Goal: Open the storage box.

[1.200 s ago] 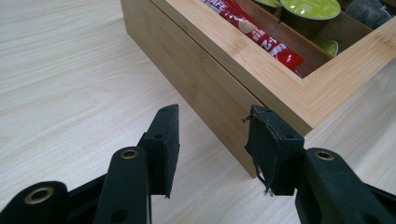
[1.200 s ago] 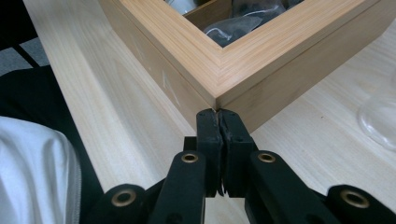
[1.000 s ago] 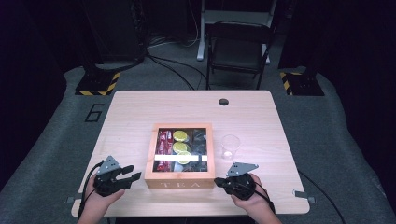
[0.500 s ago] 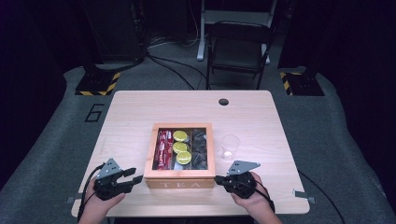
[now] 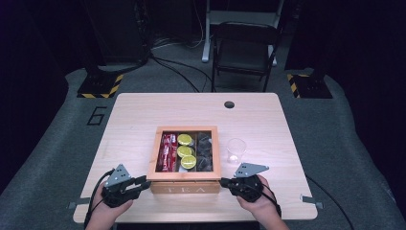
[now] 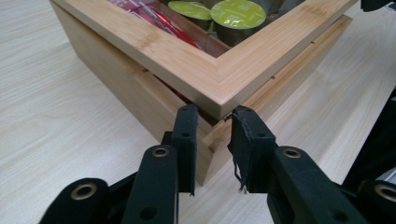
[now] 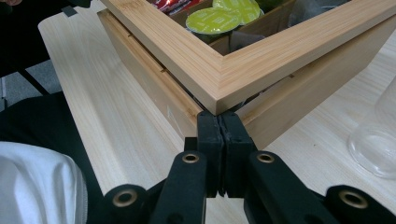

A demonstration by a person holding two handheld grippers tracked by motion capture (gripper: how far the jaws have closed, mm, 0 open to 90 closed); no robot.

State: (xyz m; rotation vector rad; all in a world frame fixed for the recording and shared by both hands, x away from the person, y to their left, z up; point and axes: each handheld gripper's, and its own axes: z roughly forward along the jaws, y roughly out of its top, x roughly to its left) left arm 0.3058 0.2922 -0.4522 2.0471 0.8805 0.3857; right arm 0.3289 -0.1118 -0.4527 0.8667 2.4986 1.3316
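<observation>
At the counter's near edge, both grippers, left (image 6: 212, 140) narrow-jawed and right (image 7: 218, 135) closed empty, wedge under the bamboo tea box's window-framed lid (image 5: 186, 175), probably to lift it.

1. The wooden tea box (image 5: 186, 177) sits at the lower centre of the high view, on the table (image 5: 143, 115).
2. In the box, packets (image 5: 166, 152) lie at left, round capsules (image 5: 186, 151) in the middle, dark items (image 5: 206, 152) at right.
3. The plastic cup (image 5: 236, 150) stands just right of the box.
4. The left gripper (image 5: 143, 182) is at the box's lower left corner, the right gripper (image 5: 224, 182) at its lower right corner.
5. A chair (image 5: 244, 52) stands behind the table, at upper centre.
</observation>
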